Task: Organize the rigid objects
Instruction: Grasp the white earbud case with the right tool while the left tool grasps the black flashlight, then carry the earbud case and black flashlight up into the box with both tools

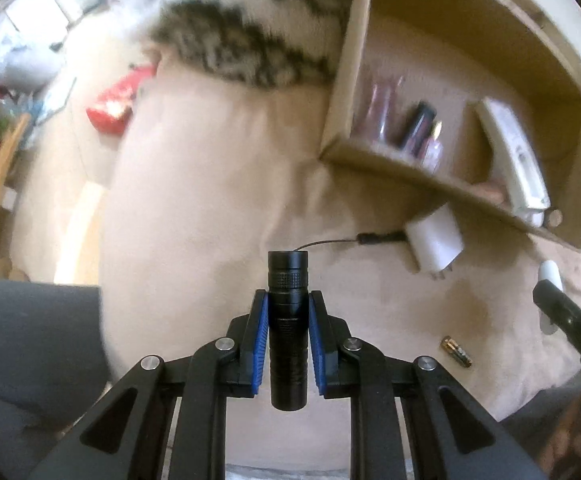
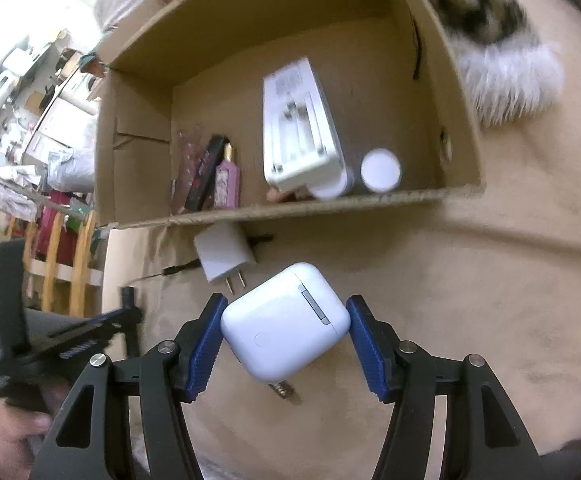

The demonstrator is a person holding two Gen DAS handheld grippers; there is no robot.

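Gripping a black flashlight (image 1: 288, 320) and a white earbud case (image 2: 286, 322).

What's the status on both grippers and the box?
Left gripper shut on black flashlight. Right gripper shut on white earbud case. Cardboard box ahead, partly filled; path clear.

Left gripper (image 1: 288, 344): matte black plastic linkage arms with triangular cut-outs, four round silver pivot screws, two tapered black fingers faced with ribbed blue rubber pads (image 1: 259, 344).

Right gripper (image 2: 286, 344): same build; black arms with triangular cut-outs, silver pivot screws, ribbed blue pads (image 2: 204, 350) on black finger backs.

In the right wrist view, the left gripper's black body, seen side-on, carries small white lettering, too blurred to read.

Person: a hand (image 2: 14, 436) at the lower left edge of the right wrist view, partly visible; grey fabric beside it.
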